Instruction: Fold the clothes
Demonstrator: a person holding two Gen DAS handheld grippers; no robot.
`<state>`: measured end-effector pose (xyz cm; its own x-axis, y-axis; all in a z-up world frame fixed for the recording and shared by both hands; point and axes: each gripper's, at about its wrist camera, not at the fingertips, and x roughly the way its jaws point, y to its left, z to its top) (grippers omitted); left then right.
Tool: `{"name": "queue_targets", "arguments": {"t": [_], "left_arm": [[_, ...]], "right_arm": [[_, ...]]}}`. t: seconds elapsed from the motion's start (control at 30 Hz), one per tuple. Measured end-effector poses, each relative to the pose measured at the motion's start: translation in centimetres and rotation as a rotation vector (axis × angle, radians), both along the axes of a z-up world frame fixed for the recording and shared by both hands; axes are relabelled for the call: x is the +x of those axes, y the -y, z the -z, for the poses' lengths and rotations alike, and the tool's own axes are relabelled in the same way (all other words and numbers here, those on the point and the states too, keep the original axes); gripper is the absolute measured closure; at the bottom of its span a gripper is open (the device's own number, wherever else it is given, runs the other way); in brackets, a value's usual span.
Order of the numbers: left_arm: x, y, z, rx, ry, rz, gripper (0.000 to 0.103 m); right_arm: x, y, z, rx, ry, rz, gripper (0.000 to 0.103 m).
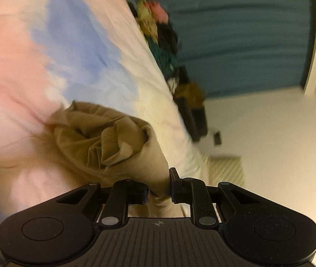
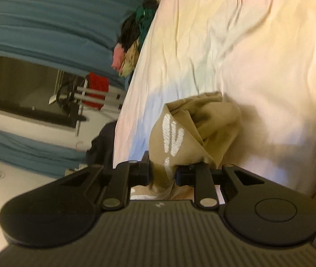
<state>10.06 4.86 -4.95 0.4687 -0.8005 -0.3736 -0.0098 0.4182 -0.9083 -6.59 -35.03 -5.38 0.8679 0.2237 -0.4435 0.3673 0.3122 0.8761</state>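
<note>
A tan garment [image 1: 113, 138] lies bunched on the pastel bed sheet [image 1: 57, 44]. In the left wrist view, my left gripper [image 1: 159, 189] is shut on a fold of its ribbed edge, and the cloth rises in crumpled folds ahead of the fingers. In the right wrist view, my right gripper [image 2: 162, 173] is shut on another part of the same tan garment [image 2: 204, 129], where white printed lettering [image 2: 173, 135] shows just above the jaws. Cloth hangs down below both grips. Both views are tilted and blurred by motion.
The sheet [image 2: 247, 44] is pink, blue and cream. A heap of mixed clothes [image 1: 158, 33] lies along the bed's edge by a teal curtain [image 1: 247, 33]. Beyond the bed in the right view are a red item on a rack [image 2: 97, 89] and a dark window [image 2: 24, 89].
</note>
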Motion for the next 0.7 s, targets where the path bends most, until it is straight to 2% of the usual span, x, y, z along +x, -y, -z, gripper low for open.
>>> {"name": "queue_targets", "arguments": {"t": [0.13, 0.23, 0.3, 0.4, 0.47, 0.57, 0.63, 0.7], "left_arm": [[6.1, 5.6, -1.3, 0.063, -0.014, 0.093, 0.083], [12.5, 11.6, -2.2, 0.215, 0.044, 0.18, 0.083], [16.5, 15.3, -2.6, 0.273, 0.041, 0.181, 0.083], [22.4, 21.7, -4.9, 0.355, 0.135, 0.189, 0.083], [26.1, 25.0, -6.3, 0.338, 0.177, 0.175, 0.083], [29.2, 29.5, -8.7, 0.311, 0.288, 0.163, 0.083], [30.4, 32.7, -9.2, 0.336, 0.393, 0.167, 0.082], [30.7, 34.8, -7.6, 0.371, 0.486, 0.186, 0.081]], "right_arm": [[2.5, 4.7, -0.2, 0.01, -0.017, 0.056, 0.079], [6.3, 8.7, -1.0, -0.033, -0.035, 0.099, 0.079], [10.3, 11.3, -1.7, -0.082, -0.052, 0.121, 0.079], [16.6, 15.3, -3.4, -0.163, -0.052, 0.156, 0.08], [19.9, 17.8, -5.2, -0.205, -0.007, 0.205, 0.08], [23.4, 20.9, -8.0, -0.332, 0.079, 0.265, 0.08], [24.9, 22.5, -7.8, -0.4, 0.101, 0.284, 0.08], [26.0, 23.8, -6.6, -0.464, 0.111, 0.287, 0.08]]}}
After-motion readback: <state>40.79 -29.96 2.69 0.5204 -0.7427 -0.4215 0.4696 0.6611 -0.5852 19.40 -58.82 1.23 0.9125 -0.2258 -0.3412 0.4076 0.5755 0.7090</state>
